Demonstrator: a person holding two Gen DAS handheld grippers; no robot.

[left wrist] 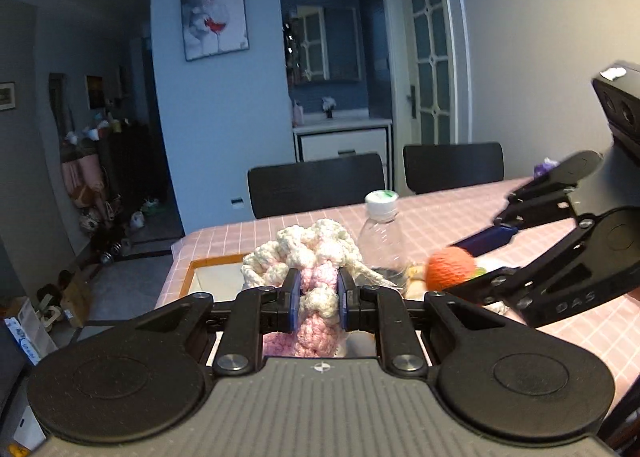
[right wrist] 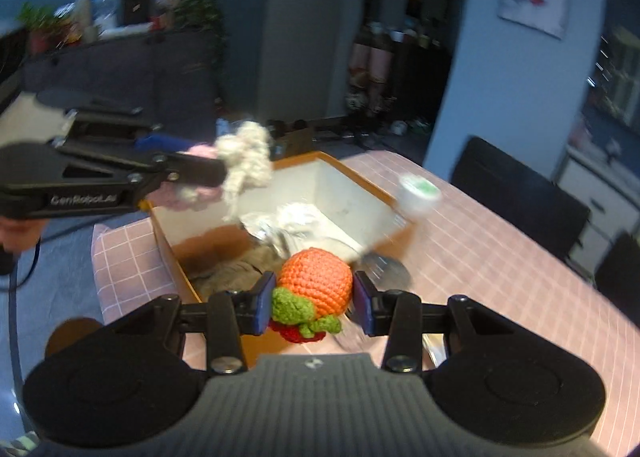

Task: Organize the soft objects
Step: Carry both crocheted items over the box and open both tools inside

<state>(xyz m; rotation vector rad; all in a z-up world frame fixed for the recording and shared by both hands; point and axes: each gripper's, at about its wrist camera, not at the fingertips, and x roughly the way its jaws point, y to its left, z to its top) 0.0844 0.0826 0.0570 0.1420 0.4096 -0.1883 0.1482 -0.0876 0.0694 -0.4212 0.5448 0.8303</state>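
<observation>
- Pink-and-cream crochet piece [left wrist: 316,277]: pinched in the left gripper [left wrist: 319,299], jaws narrow, blue pads pressing its middle. Long axis runs straight out along the fingers; cream bulk bunches beyond the tips, pink tail sits back toward the palm.
- Orange crochet ball [right wrist: 316,283] with green leaves and a red bit underneath: held in the right gripper [right wrist: 314,303], jaws at a middling width, pads on its 3 and 9 o'clock sides.
- Both pieces are off the table, carried in the air.
- Open cardboard box [right wrist: 352,177], white inside, orange rim: in the right wrist view it lies at 12 o'clock just past the orange ball. Crumpled silvery material and a grey-brown cloth already lie inside.
- Key relation: the right gripper's ball hangs near the box's near edge, box mouth ahead and below. The left gripper comes in from 9 to 10 o'clock, its crochet piece over the box's left rim. Judged from this, both hands are about equally close; a short forward-and-down move would put either load in the box.
- Clear plastic bottle [left wrist: 380,225], white cap: standing at the box's right side, about 1 o'clock from the ball. Likely snag on the right hand's way in.
- Pink checked tablecloth [right wrist: 500,257] under all; dark chairs [left wrist: 316,185] on the far side.
</observation>
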